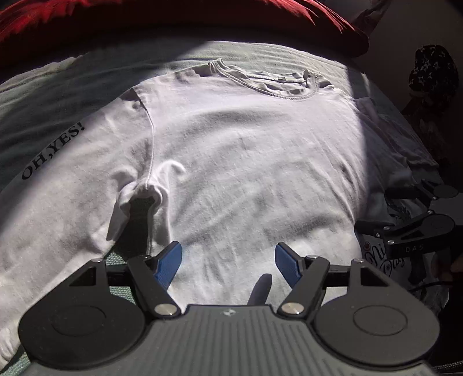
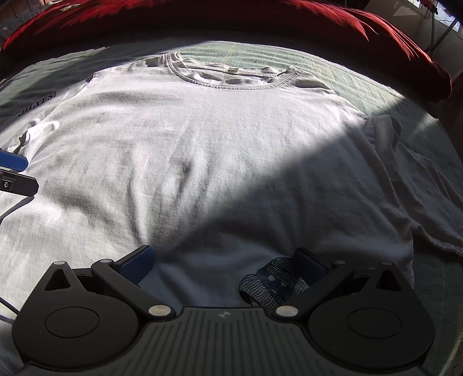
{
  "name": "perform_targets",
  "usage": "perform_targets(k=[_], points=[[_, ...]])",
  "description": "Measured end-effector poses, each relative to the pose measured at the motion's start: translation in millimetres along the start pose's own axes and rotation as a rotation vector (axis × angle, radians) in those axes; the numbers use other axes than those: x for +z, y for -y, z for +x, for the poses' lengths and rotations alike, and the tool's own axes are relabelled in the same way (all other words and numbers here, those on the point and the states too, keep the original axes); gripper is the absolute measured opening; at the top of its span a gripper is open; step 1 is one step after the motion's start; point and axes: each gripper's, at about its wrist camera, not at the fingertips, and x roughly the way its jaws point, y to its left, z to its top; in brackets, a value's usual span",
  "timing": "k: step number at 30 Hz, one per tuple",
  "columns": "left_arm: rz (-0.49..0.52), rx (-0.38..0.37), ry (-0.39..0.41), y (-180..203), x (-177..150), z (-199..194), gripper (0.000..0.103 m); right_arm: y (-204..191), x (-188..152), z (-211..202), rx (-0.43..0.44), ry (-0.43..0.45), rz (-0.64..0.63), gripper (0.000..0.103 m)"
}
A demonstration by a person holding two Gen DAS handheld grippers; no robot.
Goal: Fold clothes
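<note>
A white T-shirt [image 1: 246,162] lies flat on the bed, collar [image 1: 289,86] away from me. Its left sleeve [image 1: 58,150] is spread out and bears the black words "OH,YES!". My left gripper [image 1: 228,260] is open above the shirt's body, just right of the armpit fold [image 1: 144,191], with nothing between its blue pads [image 1: 169,263]. In the right wrist view the same shirt [image 2: 202,150] fills the frame. My right gripper [image 2: 225,260] is open over the lower body beside a dark patterned print [image 2: 272,283]. It also shows at the right edge, right gripper [image 1: 373,209].
A grey-green bed cover [image 2: 347,72] lies under the shirt. A red blanket [image 2: 376,26] runs along the far edge. The right sleeve [image 2: 419,179] lies rumpled in shade. Printed white fabric [image 1: 385,260] shows by the right gripper. The left gripper's finger [image 2: 14,162] juts in at the left.
</note>
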Motion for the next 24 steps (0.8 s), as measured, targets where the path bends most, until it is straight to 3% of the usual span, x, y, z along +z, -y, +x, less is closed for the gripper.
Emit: perform_targets(k=[5, 8, 14, 16, 17, 19, 21, 24], points=[[-0.083, -0.059, 0.121, -7.8, 50.5, -12.0, 0.071, -0.6, 4.0, -4.2, -0.003, -0.012, -0.001, 0.103], [-0.146, -0.087, 0.150, -12.3, 88.0, 3.3, 0.071, -0.1, 9.5, -19.6, 0.041, 0.020, 0.022, 0.103], [-0.295, -0.072, 0.070, -35.8, 111.2, 66.5, 0.070, -14.8, 17.9, -40.4, 0.051, 0.093, -0.065, 0.103], [-0.262, -0.038, 0.104, -36.2, 120.3, 70.2, 0.071, -13.8, 17.4, -39.3, 0.067, 0.087, -0.051, 0.103], [-0.229, 0.013, 0.115, -36.3, 129.7, 73.5, 0.071, -12.6, 16.8, -38.0, 0.076, 0.082, -0.039, 0.103], [-0.236, 0.043, 0.114, -41.5, 141.6, 79.0, 0.071, -10.3, 14.4, -33.9, 0.084, 0.066, -0.019, 0.103], [-0.290, 0.031, 0.097, -48.5, 152.6, 78.6, 0.070, -8.1, 11.8, -30.5, 0.083, 0.048, -0.008, 0.103], [-0.304, -0.043, 0.109, -37.2, 153.9, 59.9, 0.071, -2.1, 10.8, -30.6, 0.091, 0.041, 0.007, 0.103]])
